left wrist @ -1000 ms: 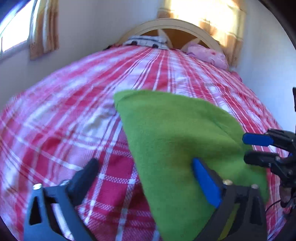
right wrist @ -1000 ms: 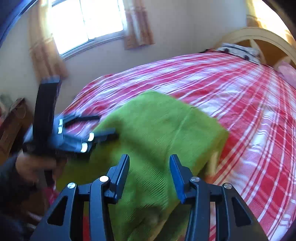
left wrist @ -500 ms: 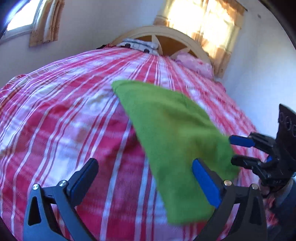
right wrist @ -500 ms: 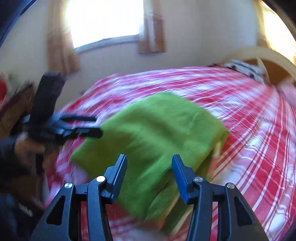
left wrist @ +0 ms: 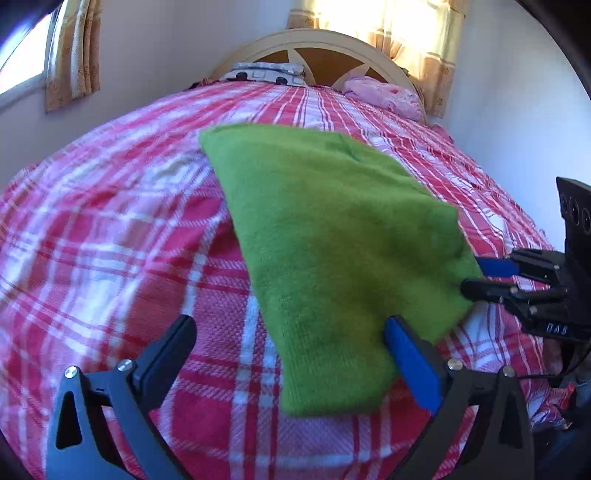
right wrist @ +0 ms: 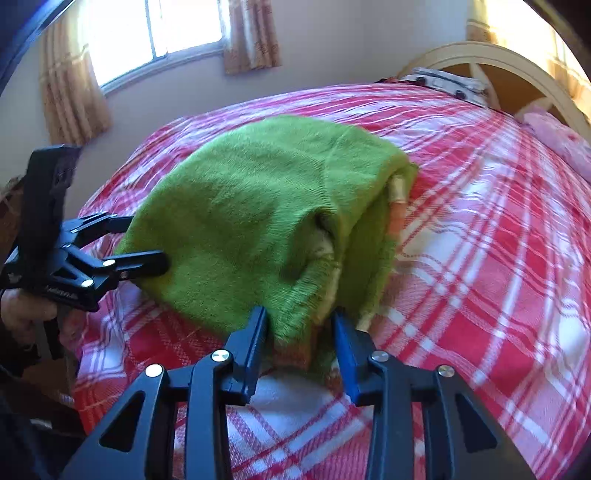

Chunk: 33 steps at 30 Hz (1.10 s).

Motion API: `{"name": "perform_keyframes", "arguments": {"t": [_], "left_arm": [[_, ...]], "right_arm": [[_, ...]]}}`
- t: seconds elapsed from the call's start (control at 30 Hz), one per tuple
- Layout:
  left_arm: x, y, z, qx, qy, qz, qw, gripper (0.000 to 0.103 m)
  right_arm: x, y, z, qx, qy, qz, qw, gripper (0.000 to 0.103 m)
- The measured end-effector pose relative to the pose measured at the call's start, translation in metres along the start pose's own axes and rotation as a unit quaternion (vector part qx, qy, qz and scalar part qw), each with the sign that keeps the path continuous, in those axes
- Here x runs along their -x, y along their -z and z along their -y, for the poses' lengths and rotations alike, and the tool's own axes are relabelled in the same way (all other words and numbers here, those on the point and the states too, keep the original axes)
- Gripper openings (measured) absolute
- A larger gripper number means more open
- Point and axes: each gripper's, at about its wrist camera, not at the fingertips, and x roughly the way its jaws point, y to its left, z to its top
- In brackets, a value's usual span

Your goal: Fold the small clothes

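I read "DAS" in pale letters on the black plastic body of the right gripper [left wrist: 476,275]. Small pale lettering also marks the left gripper [right wrist: 142,243], too blurred to read.

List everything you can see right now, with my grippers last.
green garment: 1, green, partly folded on the bed, near edge
bedspread: 1, red and white plaid, covering the bed
headboard: 1, cream, arched, at the far end
patterned pillow: 1, white with dark marks, against the headboard
pink pillow: 1, pink, beside the patterned one
window: 1, bright, in the side wall
curtains: at least three panels, tan-orange, by the window and behind the headboard
left gripper: 1, black with blue pad, open at the garment's near corner
right gripper: 1, black with blue pad, jaws closing with garment fabric between them
hand: 1, holding the left gripper
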Motion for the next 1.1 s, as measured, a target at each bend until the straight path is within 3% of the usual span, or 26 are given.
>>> {"name": "perform_keyframes", "arguments": {"t": [0.1, 0.17, 0.3, 0.47, 0.73, 1.1], "left_arm": [[0.022, -0.005, 0.004, -0.005, -0.004, 0.023, 0.9997, 0.103], [0.035, -0.009, 0.005, -0.004, -0.001, 0.04, 0.9992, 0.103], [0.063, -0.018, 0.013, -0.013, 0.002, 0.079, 0.9968, 0.103], [0.095, -0.027, 0.025, -0.025, 0.006, 0.12, 0.9924, 0.103], [0.119, -0.031, 0.032, -0.031, 0.006, 0.156, 0.9873, 0.103], [0.116, -0.029, 0.032, -0.028, 0.005, 0.152, 0.988, 0.103]], "right_arm": [[0.021, -0.002, -0.001, -0.008, 0.014, 0.021, 1.0, 0.038], [0.037, -0.004, -0.008, -0.007, 0.029, 0.037, 0.999, 0.047], [0.068, -0.009, -0.025, -0.006, 0.047, 0.077, 0.996, 0.051], [0.118, -0.012, -0.047, -0.01, 0.073, 0.153, 0.985, 0.07], [0.146, -0.012, -0.065, 0.004, 0.08, 0.193, 0.978, 0.071], [0.14, -0.008, -0.067, -0.001, 0.081, 0.191, 0.978, 0.071]]}}
